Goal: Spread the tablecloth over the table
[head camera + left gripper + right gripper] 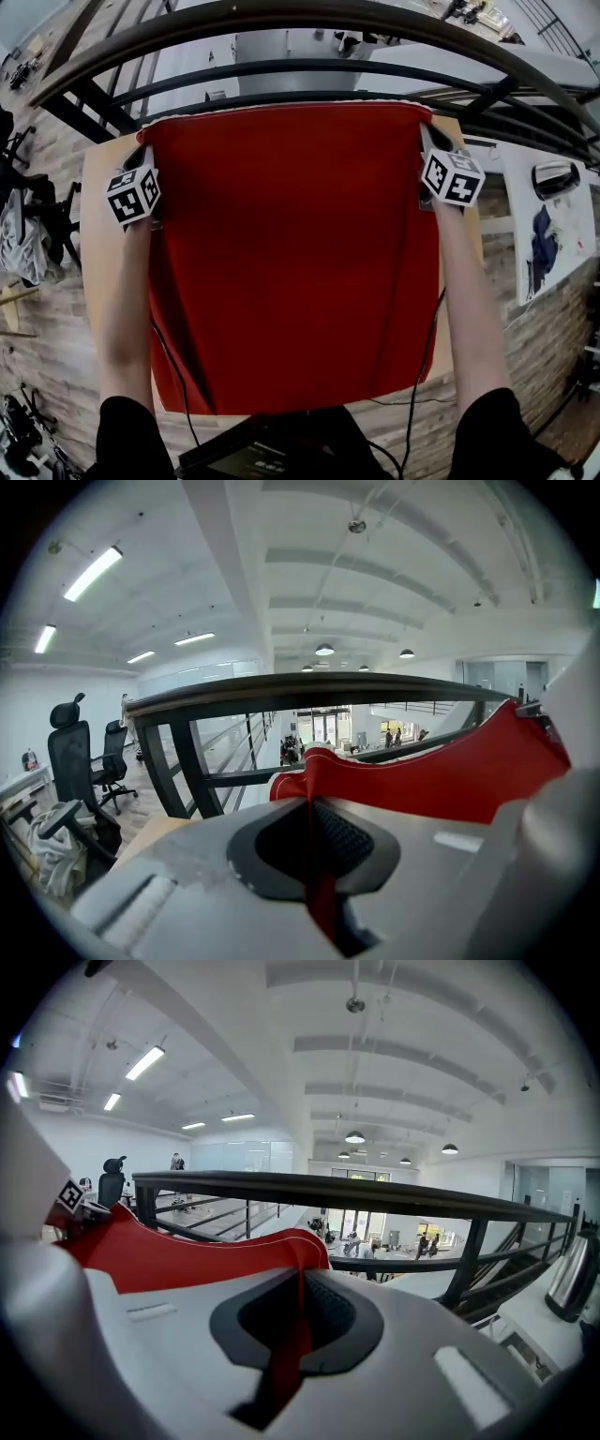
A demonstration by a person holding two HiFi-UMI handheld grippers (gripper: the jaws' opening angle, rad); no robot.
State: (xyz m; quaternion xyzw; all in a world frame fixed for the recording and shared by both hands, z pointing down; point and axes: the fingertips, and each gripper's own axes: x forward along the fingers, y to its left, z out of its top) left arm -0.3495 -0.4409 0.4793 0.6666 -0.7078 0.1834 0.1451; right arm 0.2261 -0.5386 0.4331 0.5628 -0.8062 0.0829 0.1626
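- My left hand-held gripper (141, 153) is at the far left corner of the red tablecloth (291, 262). In the left gripper view its jaws are pressed together on a thin fold of the red fabric, which runs down between the pads.
- My right hand-held gripper (427, 133) is at the far right corner. The right gripper view shows the same thing: the jaws are clamped on a narrow strip of the cloth, with no gap left between them.
- The tablecloth is stretched between the two corners. Its far hem, edged with a pale line of stitching, runs almost straight from one hand-held gripper to the other.
- From the head view the cloth covers most of the wooden surface (97, 234). Bare wood shows in a strip along the left and a narrower strip along the right.
- The near edge of the cloth curves along the side of the surface closest to me, with a few soft creases near the left corner.
- I cannot tell whether the middle of the cloth rests on the surface or hangs just above it.
- Both of my forearms reach forward along the two sides of the cloth, and a thin black cable (172, 367) trails back beside each one.
- A dark metal railing (281, 67) runs just beyond the far hem.
- Black office chairs (80, 761) stand off to the left.
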